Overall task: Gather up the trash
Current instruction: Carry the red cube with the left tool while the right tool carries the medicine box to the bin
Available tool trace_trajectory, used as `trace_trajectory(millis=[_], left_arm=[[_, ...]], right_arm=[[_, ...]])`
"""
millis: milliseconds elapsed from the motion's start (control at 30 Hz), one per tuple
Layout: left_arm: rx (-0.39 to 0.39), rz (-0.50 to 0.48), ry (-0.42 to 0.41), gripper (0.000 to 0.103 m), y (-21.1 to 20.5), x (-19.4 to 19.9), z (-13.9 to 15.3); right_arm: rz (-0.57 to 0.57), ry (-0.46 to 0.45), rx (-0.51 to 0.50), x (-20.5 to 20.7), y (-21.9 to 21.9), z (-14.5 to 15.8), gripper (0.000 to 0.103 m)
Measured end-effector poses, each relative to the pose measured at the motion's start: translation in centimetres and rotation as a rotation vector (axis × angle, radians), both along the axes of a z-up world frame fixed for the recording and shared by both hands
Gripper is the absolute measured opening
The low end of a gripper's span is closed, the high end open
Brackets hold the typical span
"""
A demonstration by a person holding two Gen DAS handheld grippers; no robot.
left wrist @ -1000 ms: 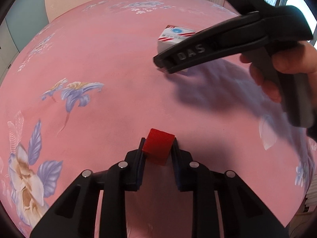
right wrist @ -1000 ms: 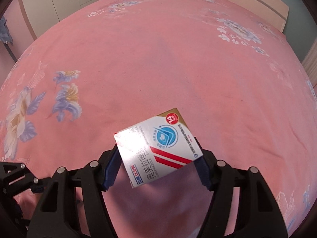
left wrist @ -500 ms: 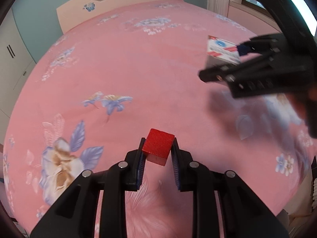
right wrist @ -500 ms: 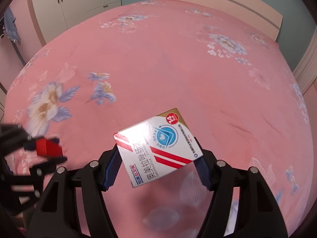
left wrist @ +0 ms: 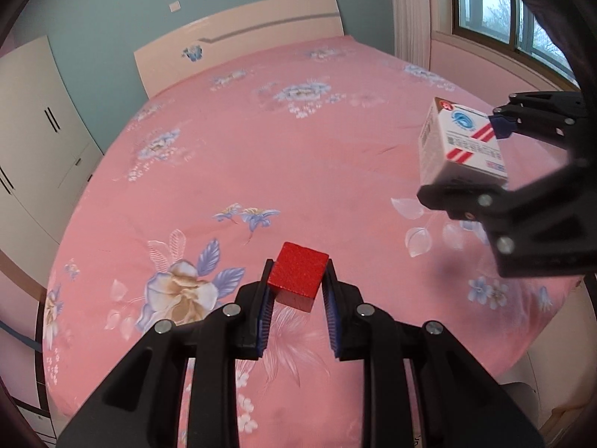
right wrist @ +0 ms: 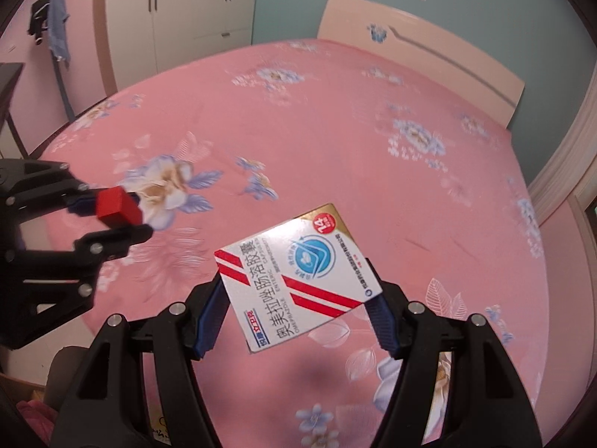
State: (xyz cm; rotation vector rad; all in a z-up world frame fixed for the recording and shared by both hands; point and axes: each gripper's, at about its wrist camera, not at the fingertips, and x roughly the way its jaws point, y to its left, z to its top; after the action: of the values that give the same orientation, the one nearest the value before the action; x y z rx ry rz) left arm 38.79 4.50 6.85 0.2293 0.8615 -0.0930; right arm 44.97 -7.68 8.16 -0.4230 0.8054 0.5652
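My left gripper [left wrist: 297, 280] is shut on a small red cube [left wrist: 297, 274] and holds it high above the pink flowered bed [left wrist: 261, 156]. It also shows at the left of the right wrist view [right wrist: 115, 216] with the cube [right wrist: 117, 207]. My right gripper [right wrist: 298, 298] is shut on a white medicine box [right wrist: 298, 280] with red stripes and a blue logo, tilted. The box also shows at the right of the left wrist view [left wrist: 460, 142], held in the right gripper [left wrist: 470, 153].
A cream headboard [left wrist: 238, 41] stands at the bed's far end. White wardrobes [right wrist: 179, 11] line the left wall. A window [left wrist: 492, 3] with a sill is at the right. Clothes [right wrist: 56, 26] hang at the far left. The bed's near edge and floor show below.
Both grippers have risen well above the bed and pulled back, each keeping its object. The headboard, walls and wardrobes have come into view.
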Motion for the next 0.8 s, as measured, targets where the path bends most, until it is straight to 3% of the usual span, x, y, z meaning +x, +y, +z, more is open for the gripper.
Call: trace_trajectory(millis=[367, 633, 800], left_arm=[[0.029, 0.008, -0.101, 0.027, -0.8, -7.4, 5.5], [0.029, 0.007, -0.119, 0.027, -1.5, -11.0, 6.0], [0.034, -0.002, -0.103, 0.027, -1.8, -13.1, 4.9]], right_arm=[[0.015, -0.106, -0.004, -9.9, -1.4, 6.1, 0.066], [0.022, -0.140, -0.009, -15.2, -2.2, 8.0, 0.066], [0.018, -0.127, 0.022, -17.4, -3.0, 8.0, 0.066]])
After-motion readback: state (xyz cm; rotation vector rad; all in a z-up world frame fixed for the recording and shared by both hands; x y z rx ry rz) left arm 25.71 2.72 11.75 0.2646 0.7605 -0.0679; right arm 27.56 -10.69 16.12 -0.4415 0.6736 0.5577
